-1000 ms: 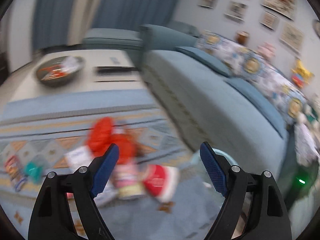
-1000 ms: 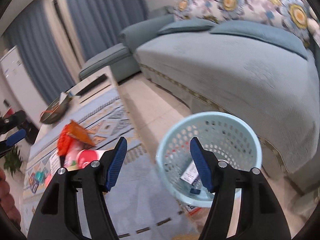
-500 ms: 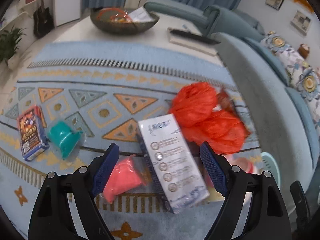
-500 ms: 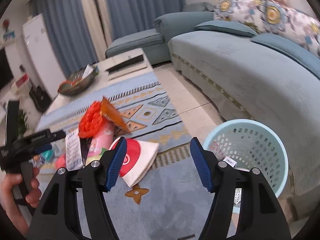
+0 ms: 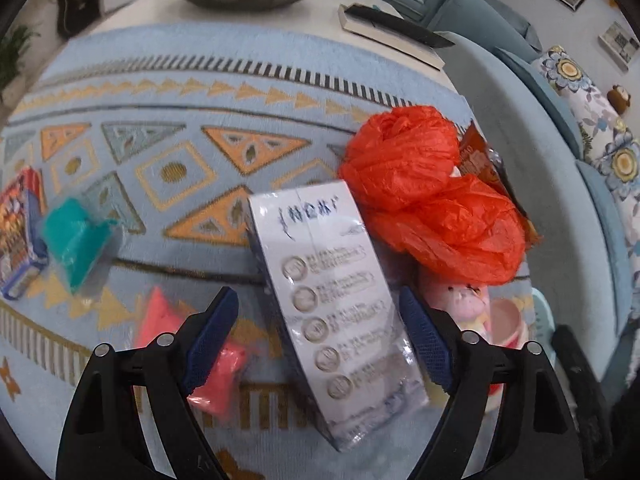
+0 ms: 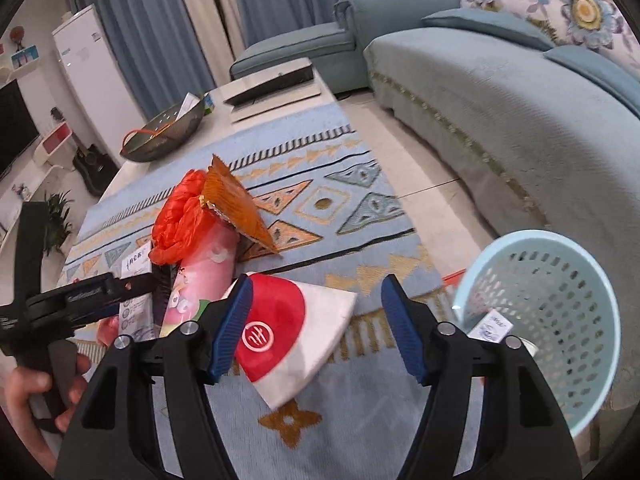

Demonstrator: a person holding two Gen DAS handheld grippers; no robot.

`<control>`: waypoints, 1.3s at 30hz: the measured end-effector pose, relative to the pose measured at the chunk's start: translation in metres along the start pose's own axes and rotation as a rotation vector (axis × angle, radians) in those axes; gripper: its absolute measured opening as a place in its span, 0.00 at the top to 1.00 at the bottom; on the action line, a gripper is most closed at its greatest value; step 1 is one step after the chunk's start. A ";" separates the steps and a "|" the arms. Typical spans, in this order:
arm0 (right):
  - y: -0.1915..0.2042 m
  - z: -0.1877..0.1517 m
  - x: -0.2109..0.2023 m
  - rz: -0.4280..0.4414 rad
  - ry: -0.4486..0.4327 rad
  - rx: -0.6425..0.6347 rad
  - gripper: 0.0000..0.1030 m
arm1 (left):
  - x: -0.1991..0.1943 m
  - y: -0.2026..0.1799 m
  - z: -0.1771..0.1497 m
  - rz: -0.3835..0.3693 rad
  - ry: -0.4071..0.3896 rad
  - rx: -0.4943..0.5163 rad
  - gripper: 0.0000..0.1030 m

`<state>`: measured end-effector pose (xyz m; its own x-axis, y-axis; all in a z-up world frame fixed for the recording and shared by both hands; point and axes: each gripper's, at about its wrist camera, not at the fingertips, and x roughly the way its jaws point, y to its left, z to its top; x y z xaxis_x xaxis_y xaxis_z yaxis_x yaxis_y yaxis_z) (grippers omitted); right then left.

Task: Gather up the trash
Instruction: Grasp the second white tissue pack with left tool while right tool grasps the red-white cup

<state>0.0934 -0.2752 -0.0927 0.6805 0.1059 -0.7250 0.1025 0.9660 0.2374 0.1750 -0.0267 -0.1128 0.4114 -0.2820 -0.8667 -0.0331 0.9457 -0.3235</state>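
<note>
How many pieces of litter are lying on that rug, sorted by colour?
Red or orange: 3 - crumpled bag, snack wrapper, red-and-white paper
Pink: 2 - packet, tube
White: 1 - box
Teal: 1 - packet
Multicoloured: 1 - small box
Total: 8

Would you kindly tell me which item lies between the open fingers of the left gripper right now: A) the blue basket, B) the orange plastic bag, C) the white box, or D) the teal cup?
C: in the left wrist view the white box lies on the rug between the spread fingers of the left gripper, untouched.
</note>
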 end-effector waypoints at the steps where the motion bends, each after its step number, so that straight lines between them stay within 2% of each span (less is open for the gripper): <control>1: 0.001 0.000 0.005 -0.003 0.009 -0.012 0.36 | 0.001 0.000 0.000 -0.016 0.000 -0.006 0.21; 4: 0.002 0.000 0.023 -0.002 0.048 -0.026 0.36 | 0.003 -0.006 -0.002 -0.017 -0.005 0.017 0.21; 7: -0.004 -0.001 0.025 0.029 0.049 0.000 0.32 | 0.015 -0.019 -0.003 -0.019 0.012 0.057 0.18; 9: -0.008 -0.001 0.027 0.048 0.052 0.022 0.28 | 0.022 -0.028 -0.007 0.059 0.012 0.103 0.18; 12: -0.011 -0.002 0.030 0.058 0.062 0.040 0.22 | 0.024 -0.033 -0.012 0.110 -0.004 0.155 0.27; 15: -0.011 -0.001 0.033 0.069 0.071 0.049 0.19 | 0.019 -0.025 -0.011 0.113 -0.025 0.154 0.37; 17: -0.010 0.000 0.035 0.088 0.074 0.051 0.18 | 0.012 -0.018 -0.009 0.121 -0.054 0.148 0.46; 22: -0.006 0.000 0.044 0.191 0.118 0.083 0.18 | 0.003 -0.006 -0.004 0.130 -0.097 0.135 0.47; 24: 0.000 -0.001 0.042 0.184 0.116 0.068 0.18 | 0.004 -0.004 -0.004 0.132 -0.098 0.138 0.47; 25: 0.007 -0.002 0.038 0.155 0.097 0.037 0.19 | 0.003 -0.003 -0.005 0.132 -0.098 0.140 0.47; 28: 0.024 -0.003 0.034 0.150 0.085 -0.034 0.30 | 0.005 -0.006 -0.004 0.122 -0.103 0.147 0.47; 30: 0.036 -0.004 0.032 0.133 0.073 -0.066 0.41 | 0.000 -0.006 -0.007 0.116 -0.116 0.156 0.47; 32: 0.043 -0.005 0.030 0.161 0.074 -0.077 0.62 | -0.004 -0.008 -0.009 0.112 -0.128 0.165 0.47; 35: 0.054 -0.008 0.024 0.143 0.062 -0.111 0.72 | -0.007 -0.007 -0.009 0.104 -0.142 0.164 0.48; 39: 0.063 -0.012 0.014 0.135 0.047 -0.147 0.73 | -0.012 -0.004 -0.007 0.092 -0.156 0.148 0.48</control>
<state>0.1005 -0.2102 -0.0958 0.6461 0.2444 -0.7231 -0.0966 0.9659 0.2402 0.1634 -0.0279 -0.1040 0.5494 -0.1756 -0.8169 0.0521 0.9830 -0.1763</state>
